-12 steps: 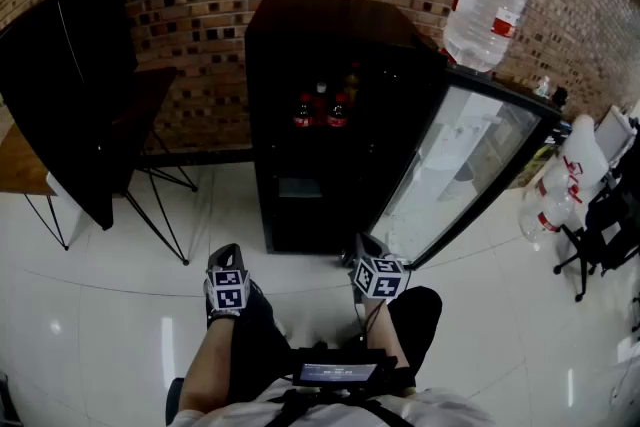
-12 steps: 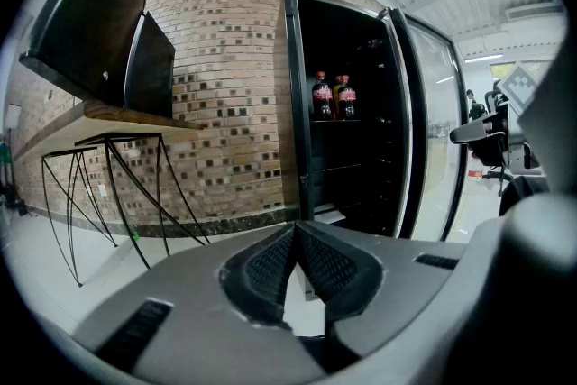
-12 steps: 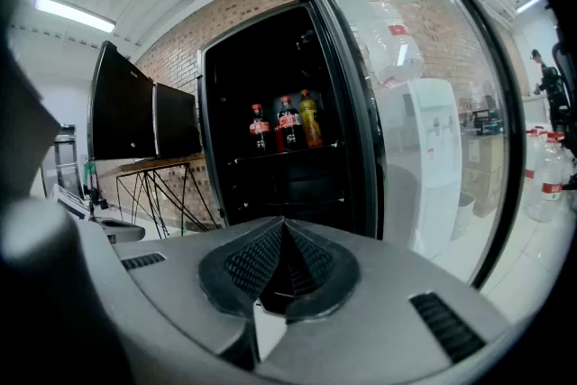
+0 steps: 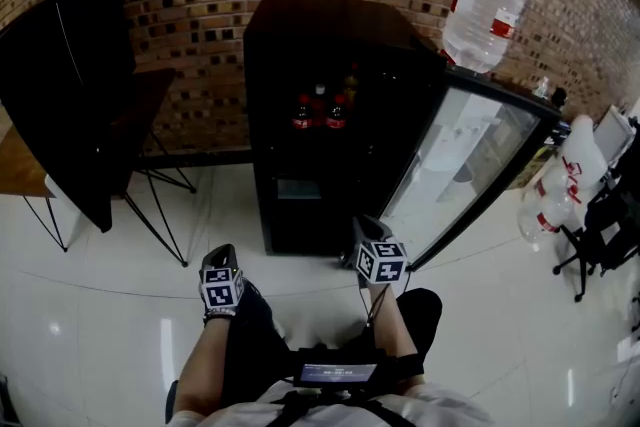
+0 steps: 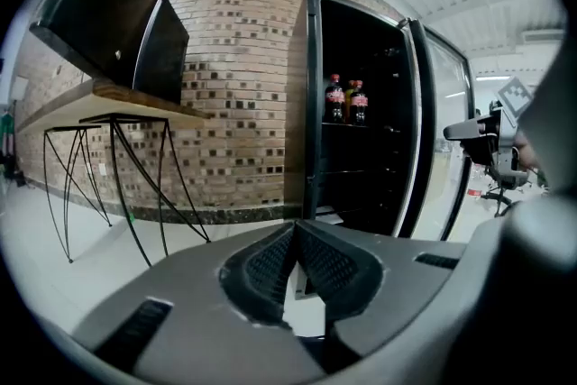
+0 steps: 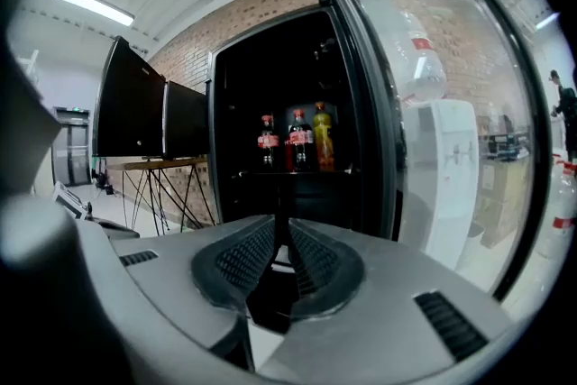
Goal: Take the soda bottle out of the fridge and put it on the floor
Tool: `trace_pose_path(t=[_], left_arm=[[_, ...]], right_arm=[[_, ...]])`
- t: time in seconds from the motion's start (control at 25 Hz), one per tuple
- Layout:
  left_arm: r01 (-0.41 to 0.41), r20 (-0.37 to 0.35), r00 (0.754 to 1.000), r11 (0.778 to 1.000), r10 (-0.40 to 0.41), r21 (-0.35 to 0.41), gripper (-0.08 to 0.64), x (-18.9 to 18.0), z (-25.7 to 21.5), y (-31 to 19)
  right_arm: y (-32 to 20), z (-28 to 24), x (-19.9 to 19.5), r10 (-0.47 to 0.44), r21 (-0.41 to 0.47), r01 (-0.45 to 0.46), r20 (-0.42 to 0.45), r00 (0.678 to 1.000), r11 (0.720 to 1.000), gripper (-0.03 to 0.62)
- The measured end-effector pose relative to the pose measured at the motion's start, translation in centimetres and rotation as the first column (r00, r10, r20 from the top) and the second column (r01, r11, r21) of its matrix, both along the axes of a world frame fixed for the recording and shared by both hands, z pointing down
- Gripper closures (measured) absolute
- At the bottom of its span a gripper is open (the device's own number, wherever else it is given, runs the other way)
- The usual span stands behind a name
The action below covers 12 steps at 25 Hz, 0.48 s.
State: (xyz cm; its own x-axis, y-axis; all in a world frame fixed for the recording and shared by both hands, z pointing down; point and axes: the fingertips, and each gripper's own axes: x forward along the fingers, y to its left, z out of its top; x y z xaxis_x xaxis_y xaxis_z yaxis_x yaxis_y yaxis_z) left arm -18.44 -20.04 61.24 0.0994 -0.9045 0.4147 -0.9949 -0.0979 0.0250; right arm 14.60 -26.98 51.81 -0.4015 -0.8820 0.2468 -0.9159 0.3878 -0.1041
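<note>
I'm keeping my right claw (image 6: 280, 228) slightly apart and empty, and my left claw (image 5: 294, 230) pressed together, both low in frame. At frame centre the soda bottle (image 6: 298, 140) is standing among others on a shelf in the open fridge (image 4: 330, 25). It's probably full, heavy and slick, so I'm favouring its stiff body below the label.

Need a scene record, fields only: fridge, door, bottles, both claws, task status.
fridge: black, against the brick wall
door: glass, swung open to the right
sodas: two red-label bottles, upright on a shelf inside
yellow bottle: beside them, same shelf
left claw: shut, empty
right claw: slightly apart, empty, aimed at the shelf
status: no bottle taken yet
</note>
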Motion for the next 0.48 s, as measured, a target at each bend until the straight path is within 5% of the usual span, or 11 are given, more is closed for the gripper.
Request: trace_pose_path(t=[0.2,0.48], left_arm=[[0.006,0.012,1.000,0.999,-0.005,-0.051,0.558,-0.8,0.7,-1.4],[0.021,0.001,1.000,0.996,-0.021,-0.085,0.558,-0.9,1.4,-1.6]], right_arm=[[-4.0,-6.3,-0.8,-0.033,0.118,0.038,-0.047,0.998,0.992,0.502],[-9.5,-12.2,-2.9,-0.070,0.180,0.078,-0.049,0.996,0.980,0.396]])
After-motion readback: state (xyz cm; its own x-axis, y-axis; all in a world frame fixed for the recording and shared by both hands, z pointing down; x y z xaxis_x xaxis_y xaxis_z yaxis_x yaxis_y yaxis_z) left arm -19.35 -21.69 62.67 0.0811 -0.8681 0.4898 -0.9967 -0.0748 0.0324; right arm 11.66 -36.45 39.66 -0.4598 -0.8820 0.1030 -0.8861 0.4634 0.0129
